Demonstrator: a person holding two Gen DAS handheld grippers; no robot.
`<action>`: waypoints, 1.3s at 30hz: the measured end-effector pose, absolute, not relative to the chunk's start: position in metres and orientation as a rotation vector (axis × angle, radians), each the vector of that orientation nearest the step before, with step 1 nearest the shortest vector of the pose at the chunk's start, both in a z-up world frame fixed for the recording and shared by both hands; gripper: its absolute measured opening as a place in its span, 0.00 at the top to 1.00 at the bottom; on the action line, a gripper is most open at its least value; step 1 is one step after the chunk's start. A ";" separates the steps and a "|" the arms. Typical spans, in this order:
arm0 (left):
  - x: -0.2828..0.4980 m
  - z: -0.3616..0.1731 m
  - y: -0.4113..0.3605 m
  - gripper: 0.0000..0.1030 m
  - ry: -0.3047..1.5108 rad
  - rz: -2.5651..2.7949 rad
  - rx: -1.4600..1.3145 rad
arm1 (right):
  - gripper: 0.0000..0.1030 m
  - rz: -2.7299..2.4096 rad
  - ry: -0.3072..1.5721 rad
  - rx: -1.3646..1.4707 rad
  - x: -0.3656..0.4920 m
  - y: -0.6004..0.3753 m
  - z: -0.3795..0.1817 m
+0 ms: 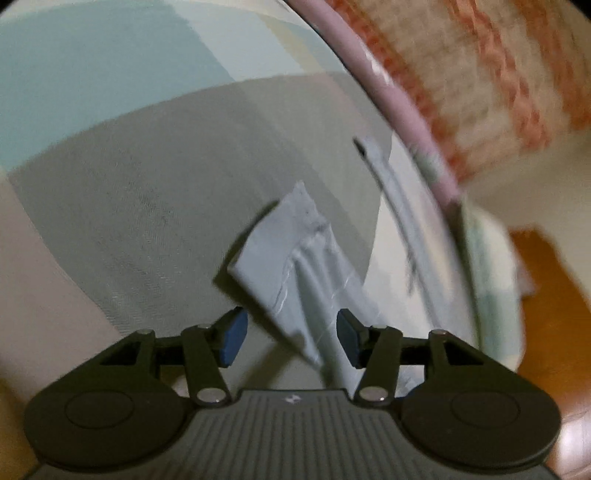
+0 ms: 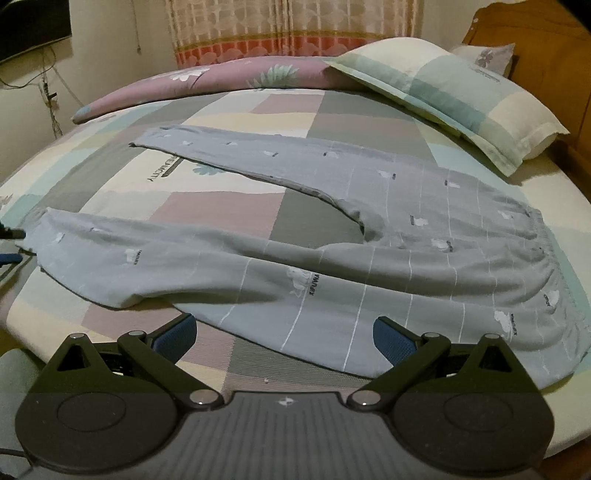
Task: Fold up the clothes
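Grey patterned trousers lie spread on the bed, legs apart and pointing left, the waistband at the right. In the left wrist view the cuff end of one leg reaches between the fingers of my left gripper. Its blue pads stand apart and do not press on the cloth. That gripper's tips also show at the far left edge of the right wrist view, beside the near leg's cuff. My right gripper is open just above the near edge of the trousers, with nothing pinched.
The bed has a patchwork sheet. A checked pillow lies at the back right and a purple floral quilt along the far edge. Behind are a curtain and a wooden headboard.
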State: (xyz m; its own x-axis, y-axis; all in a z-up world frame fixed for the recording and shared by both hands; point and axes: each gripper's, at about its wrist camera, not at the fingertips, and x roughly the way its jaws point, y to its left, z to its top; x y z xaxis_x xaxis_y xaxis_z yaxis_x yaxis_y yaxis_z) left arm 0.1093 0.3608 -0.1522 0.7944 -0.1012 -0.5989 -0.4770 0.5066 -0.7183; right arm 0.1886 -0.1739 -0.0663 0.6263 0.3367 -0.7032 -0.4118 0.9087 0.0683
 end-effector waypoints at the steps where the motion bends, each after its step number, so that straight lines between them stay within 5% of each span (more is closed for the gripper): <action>1: 0.109 -0.157 0.364 0.47 0.604 0.238 -1.064 | 0.00 0.428 0.781 -0.104 0.188 -0.174 -0.065; 8: 0.118 -0.172 0.366 0.48 0.478 0.229 -1.082 | 0.00 0.429 0.780 -0.095 0.185 -0.170 -0.064; 10: 0.121 -0.169 0.364 0.73 0.499 0.272 -1.036 | 0.00 0.435 0.783 -0.100 0.185 -0.167 -0.065; 11: 0.122 -0.168 0.365 0.93 0.524 0.299 -1.015 | 0.00 0.437 0.783 -0.105 0.184 -0.166 -0.065; 12: 0.123 -0.166 0.366 0.96 0.549 0.326 -0.994 | 0.00 0.440 0.784 -0.109 0.183 -0.165 -0.066; 24: 0.112 -0.113 0.368 0.97 0.599 0.317 -0.795 | 0.01 0.491 0.877 0.103 0.191 -0.201 -0.079; 28: 0.116 -0.125 0.373 0.97 0.657 0.332 -0.798 | 0.11 0.483 0.936 0.183 0.197 -0.216 -0.094; 39: 0.113 -0.148 0.379 0.94 0.689 0.338 -0.846 | 0.12 0.351 0.899 0.672 0.200 -0.302 -0.123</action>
State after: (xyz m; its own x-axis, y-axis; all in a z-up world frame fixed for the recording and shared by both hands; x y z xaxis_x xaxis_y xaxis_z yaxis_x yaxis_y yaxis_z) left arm 0.1133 0.3792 -0.1478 0.7359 0.0082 -0.6770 -0.5306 0.6282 -0.5691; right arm 0.1996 -0.3019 -0.1232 0.5855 0.5443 -0.6008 -0.0069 0.7444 0.6677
